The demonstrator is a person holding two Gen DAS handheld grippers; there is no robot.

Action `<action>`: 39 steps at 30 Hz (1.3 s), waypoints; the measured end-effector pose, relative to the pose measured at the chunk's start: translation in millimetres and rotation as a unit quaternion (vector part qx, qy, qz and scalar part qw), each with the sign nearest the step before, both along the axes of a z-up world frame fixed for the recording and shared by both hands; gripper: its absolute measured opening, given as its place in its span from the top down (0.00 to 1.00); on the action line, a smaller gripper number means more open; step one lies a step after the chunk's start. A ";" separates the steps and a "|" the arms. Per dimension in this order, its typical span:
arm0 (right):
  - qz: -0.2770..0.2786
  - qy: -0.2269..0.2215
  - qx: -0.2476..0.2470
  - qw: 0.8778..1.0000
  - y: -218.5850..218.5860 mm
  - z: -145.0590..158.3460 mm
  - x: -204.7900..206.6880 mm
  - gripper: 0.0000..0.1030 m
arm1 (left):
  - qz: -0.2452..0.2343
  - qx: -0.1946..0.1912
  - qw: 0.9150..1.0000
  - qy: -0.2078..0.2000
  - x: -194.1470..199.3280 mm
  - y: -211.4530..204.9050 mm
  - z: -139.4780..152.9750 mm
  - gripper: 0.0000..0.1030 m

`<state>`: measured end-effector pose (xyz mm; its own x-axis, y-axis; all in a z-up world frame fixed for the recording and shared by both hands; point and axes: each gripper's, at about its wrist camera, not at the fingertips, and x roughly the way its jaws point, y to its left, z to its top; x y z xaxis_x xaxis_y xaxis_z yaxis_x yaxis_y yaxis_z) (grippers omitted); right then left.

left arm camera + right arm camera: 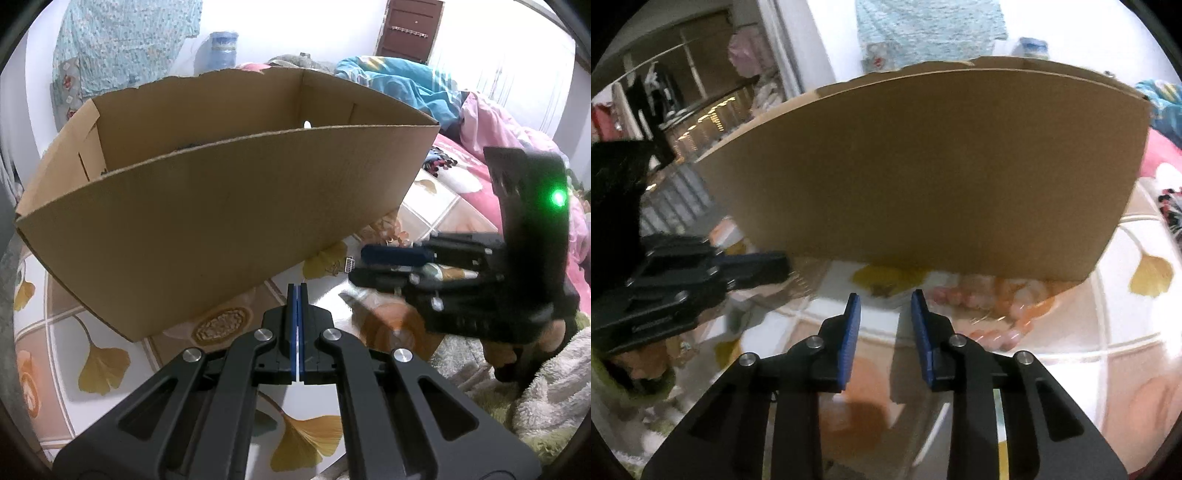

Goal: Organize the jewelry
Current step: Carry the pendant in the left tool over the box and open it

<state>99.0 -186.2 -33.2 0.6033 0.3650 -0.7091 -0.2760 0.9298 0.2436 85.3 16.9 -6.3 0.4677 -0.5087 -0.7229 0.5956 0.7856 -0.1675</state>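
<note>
An open brown cardboard box (229,206) stands on a leaf-patterned cloth; it also fills the right wrist view (923,170). My left gripper (297,291) is shut with nothing between its blue pads, just in front of the box's near wall. It shows at the left of the right wrist view (775,267). My right gripper (885,301) is open and empty, low over the cloth before the box. In the left wrist view it (356,264) is blurred at the right. A small silver jewelry piece (349,265) lies on the cloth at its fingertips.
The cloth (103,365) with yellow leaves covers the surface. Pink and blue bedding (472,122) is piled behind at the right. A fluffy blanket (535,398) lies at the lower right. A wardrobe with clothes (683,99) stands far left.
</note>
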 end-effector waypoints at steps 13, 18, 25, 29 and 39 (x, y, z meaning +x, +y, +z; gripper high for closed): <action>0.072 -0.022 -0.072 0.995 15.1 2.4 0.5 0.73 | -0.004 -0.007 1.000 0.000 1.4 5.2 0.6 1.00; 0.100 -0.020 -0.098 0.990 21.9 2.8 6.0 0.74 | -0.004 -0.008 1.000 0.002 1.6 6.3 0.9 1.00; 0.110 -0.010 -0.093 0.990 24.6 3.5 9.1 0.85 | -0.003 -0.008 1.000 0.002 1.4 5.4 1.0 1.00; 0.102 -0.009 -0.086 0.991 24.1 3.3 10.9 0.85 | -0.003 -0.007 1.000 0.002 1.3 5.8 1.1 1.00; 0.090 -0.016 -0.074 0.993 19.0 9.4 0.5 0.85 | -0.002 -0.009 1.000 -0.003 -0.4 6.3 4.6 1.00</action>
<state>99.5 -167.2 -23.8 0.5612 0.3624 -0.7442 -0.4467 0.8895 0.0963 84.9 23.3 -1.7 0.4698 -0.5240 -0.7104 0.6001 0.7798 -0.1783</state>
